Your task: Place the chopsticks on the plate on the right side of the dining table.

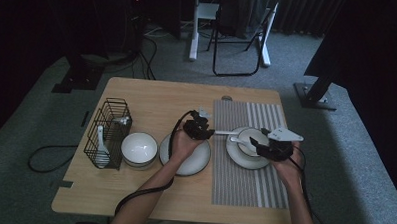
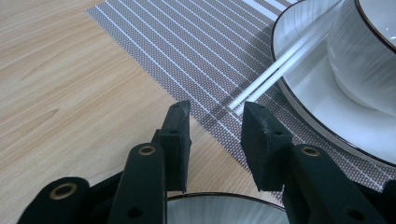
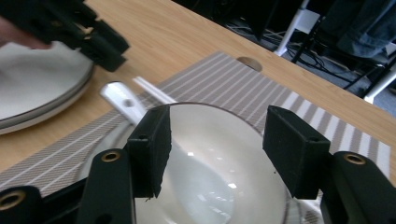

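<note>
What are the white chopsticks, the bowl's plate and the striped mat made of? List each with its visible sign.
Thin white chopsticks: likely plastic or melamine; smooth, uniform, faintly glossy.
Dark-rimmed white round plate under the bowl: apparently glazed ceramic; shiny with soft reflections.
Grey striped placemat: seemingly woven vinyl or fabric; a fine mesh texture shows, matte.

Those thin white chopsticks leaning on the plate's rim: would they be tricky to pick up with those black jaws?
Probably. The thin white chopsticks look smooth and glossy, so they may slip. Only propped on the black-rimmed white plate, a nudge would likely send them sliding onto the striped grey placemat. They look stiff and light.
</note>
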Tool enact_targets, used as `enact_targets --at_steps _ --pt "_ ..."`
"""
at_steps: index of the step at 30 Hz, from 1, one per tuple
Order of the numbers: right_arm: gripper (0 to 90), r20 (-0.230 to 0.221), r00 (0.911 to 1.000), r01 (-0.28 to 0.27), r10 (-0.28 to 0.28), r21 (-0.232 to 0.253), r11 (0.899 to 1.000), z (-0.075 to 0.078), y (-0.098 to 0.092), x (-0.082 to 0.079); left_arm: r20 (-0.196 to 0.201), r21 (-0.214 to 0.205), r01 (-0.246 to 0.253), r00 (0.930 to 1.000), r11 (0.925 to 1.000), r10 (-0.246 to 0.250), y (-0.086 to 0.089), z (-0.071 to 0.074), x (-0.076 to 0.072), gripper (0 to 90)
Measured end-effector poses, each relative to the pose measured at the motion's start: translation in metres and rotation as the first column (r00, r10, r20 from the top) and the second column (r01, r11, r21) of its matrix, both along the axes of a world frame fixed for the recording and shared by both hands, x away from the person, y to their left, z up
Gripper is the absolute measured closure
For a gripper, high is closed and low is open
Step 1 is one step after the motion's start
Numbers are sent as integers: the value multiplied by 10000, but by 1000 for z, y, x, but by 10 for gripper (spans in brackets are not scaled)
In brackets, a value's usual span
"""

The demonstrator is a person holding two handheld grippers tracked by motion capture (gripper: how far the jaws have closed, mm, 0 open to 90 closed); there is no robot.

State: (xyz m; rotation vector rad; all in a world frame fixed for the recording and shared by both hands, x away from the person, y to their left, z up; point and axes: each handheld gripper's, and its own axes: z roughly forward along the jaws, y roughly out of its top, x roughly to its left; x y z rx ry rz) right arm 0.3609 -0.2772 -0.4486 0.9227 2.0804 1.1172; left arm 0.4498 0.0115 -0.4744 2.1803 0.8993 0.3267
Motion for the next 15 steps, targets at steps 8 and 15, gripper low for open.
enact_targets --at_steps 8,15 --pt "412 -6 9992 -395 395 -125 9991 -3 10 -18 132 -104 19 9999 9999 -17 3 5 -3 633" --pt "411 -34 9984 -557 557 -194 9983 -5 16 -26 255 -206 129 9996 9997 -124 3 9 -7 633"
